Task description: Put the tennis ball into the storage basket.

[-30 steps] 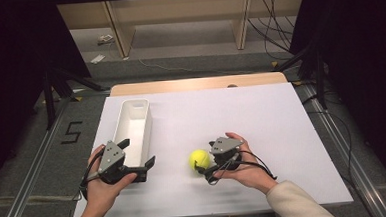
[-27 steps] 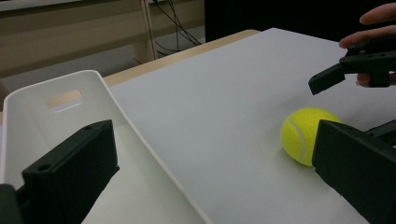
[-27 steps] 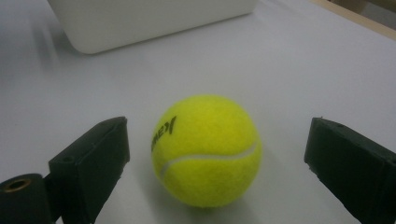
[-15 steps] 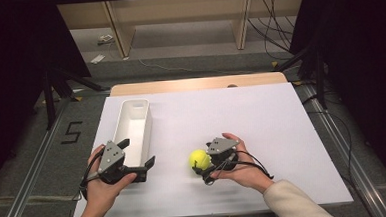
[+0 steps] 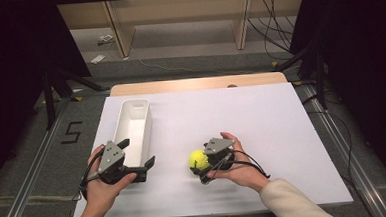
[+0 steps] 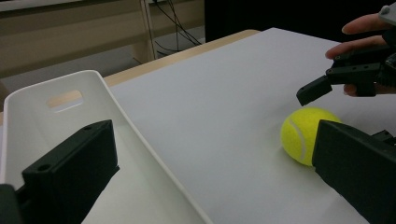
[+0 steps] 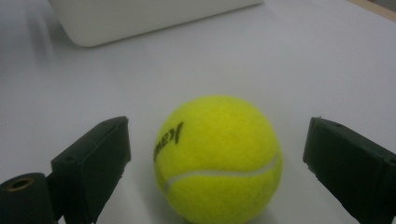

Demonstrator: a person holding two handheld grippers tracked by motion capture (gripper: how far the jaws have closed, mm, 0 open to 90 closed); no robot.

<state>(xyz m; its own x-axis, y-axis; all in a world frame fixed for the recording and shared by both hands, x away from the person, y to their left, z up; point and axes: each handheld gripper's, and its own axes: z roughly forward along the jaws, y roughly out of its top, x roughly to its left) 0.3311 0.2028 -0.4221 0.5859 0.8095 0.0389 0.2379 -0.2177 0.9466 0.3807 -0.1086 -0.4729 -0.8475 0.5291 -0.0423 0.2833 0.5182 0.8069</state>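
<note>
ball (image 5: 197, 160) on table (image 5: 261, 115), right of bin (image 5: 134, 124)

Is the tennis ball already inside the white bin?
No, the tennis ball lies on the table, beside the white bin.

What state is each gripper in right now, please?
Left gripper: open, holding nothing.
Right gripper: open around the ball, not gripping.
</note>
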